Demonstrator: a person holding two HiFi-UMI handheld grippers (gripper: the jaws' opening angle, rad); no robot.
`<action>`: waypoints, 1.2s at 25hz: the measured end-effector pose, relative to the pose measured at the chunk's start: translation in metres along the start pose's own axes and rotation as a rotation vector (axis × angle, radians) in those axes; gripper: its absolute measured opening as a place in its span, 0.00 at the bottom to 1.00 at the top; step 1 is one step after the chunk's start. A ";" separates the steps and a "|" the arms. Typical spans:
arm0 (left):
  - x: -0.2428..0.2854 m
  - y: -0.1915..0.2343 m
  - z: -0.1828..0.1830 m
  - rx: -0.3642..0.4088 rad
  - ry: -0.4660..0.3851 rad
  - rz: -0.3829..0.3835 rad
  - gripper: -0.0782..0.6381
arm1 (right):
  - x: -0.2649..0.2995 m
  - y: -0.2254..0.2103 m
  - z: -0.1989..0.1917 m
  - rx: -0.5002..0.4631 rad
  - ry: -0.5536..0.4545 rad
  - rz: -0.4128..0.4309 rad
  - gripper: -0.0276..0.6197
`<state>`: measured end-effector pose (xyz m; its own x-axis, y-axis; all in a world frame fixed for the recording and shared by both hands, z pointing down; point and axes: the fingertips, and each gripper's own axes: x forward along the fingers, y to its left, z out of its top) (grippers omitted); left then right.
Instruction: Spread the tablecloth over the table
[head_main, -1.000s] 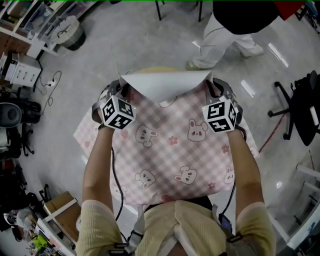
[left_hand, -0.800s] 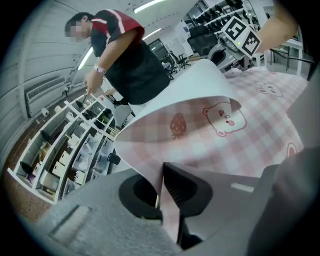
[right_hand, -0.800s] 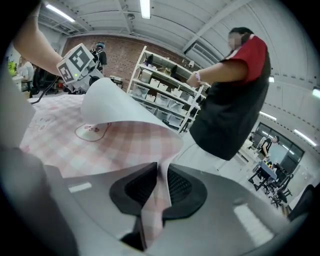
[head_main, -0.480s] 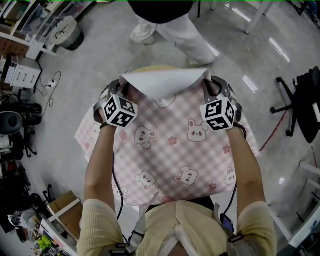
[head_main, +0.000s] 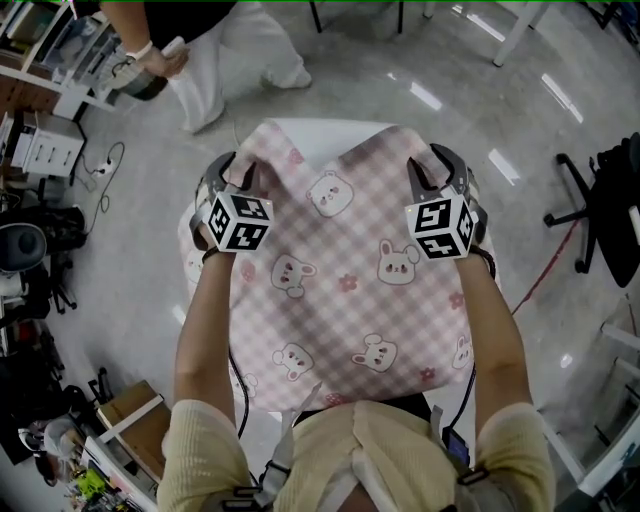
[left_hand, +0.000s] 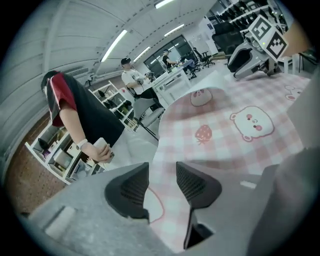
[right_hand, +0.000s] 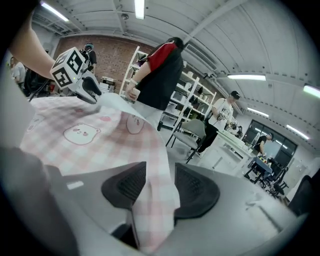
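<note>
grey floor (head_main: 350, 95), white shelving (head_main: 45, 35), black office chair (head_main: 600, 205)

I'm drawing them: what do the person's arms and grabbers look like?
The left gripper and right gripper are grey with black ribbed pads; each carries a cube of black-and-white squares. Jaws are opening: tablecloth between the right pair, under the left. Black cables, pale yellow knit sleeves.

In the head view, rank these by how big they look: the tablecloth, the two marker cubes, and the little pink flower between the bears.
1. tablecloth, by far largest.
2. left marker cube and right marker cube: look alike, tied.
3. pink flower print, smallest.
</note>
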<state>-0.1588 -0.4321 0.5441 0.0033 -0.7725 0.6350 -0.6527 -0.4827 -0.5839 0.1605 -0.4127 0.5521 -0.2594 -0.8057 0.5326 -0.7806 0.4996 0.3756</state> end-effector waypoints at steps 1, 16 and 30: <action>-0.001 -0.001 0.000 -0.010 -0.004 -0.005 0.36 | -0.002 0.000 0.001 0.004 -0.005 -0.005 0.33; -0.061 0.004 -0.001 -0.171 -0.087 -0.032 0.20 | -0.060 0.006 0.033 0.117 -0.095 0.009 0.35; -0.151 -0.007 -0.015 -0.356 -0.165 -0.101 0.16 | -0.145 0.042 0.045 0.128 -0.080 -0.036 0.16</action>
<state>-0.1659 -0.3063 0.4596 0.1833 -0.7985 0.5734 -0.8643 -0.4088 -0.2930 0.1399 -0.2895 0.4561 -0.2706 -0.8474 0.4568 -0.8548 0.4298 0.2909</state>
